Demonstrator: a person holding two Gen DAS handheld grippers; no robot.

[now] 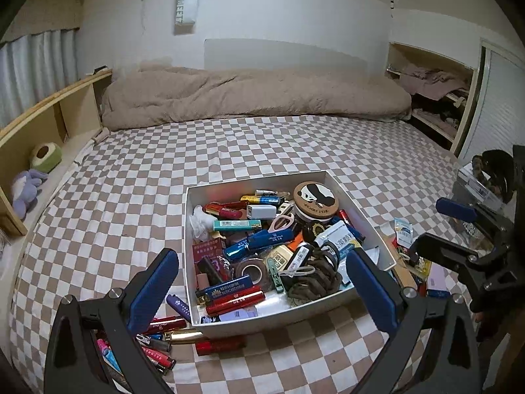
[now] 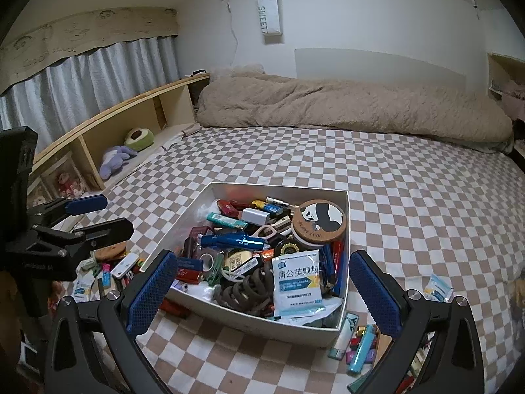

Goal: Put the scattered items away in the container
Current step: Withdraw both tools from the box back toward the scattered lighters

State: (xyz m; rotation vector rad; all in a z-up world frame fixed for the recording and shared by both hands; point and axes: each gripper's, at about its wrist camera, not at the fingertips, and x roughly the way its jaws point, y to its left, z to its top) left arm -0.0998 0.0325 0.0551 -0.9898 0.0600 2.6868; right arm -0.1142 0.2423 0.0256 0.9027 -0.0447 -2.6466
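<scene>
The white box (image 1: 361,210) sits on the checkered bed (image 1: 131,203), crammed with small items. Both the left gripper (image 1: 262,282) and the right gripper (image 2: 262,292) have their fingers spread, empty. Lighters (image 1: 157,341) beside the box lie partly hidden behind a finger.

- box (image 1: 369,210) on bed (image 1: 137,177), near edge
- panda-lid tin (image 1: 315,197) in box, far right corner
- lighters (image 1: 164,338) on bed, left of box
- blanket (image 1: 256,95) along far side
</scene>
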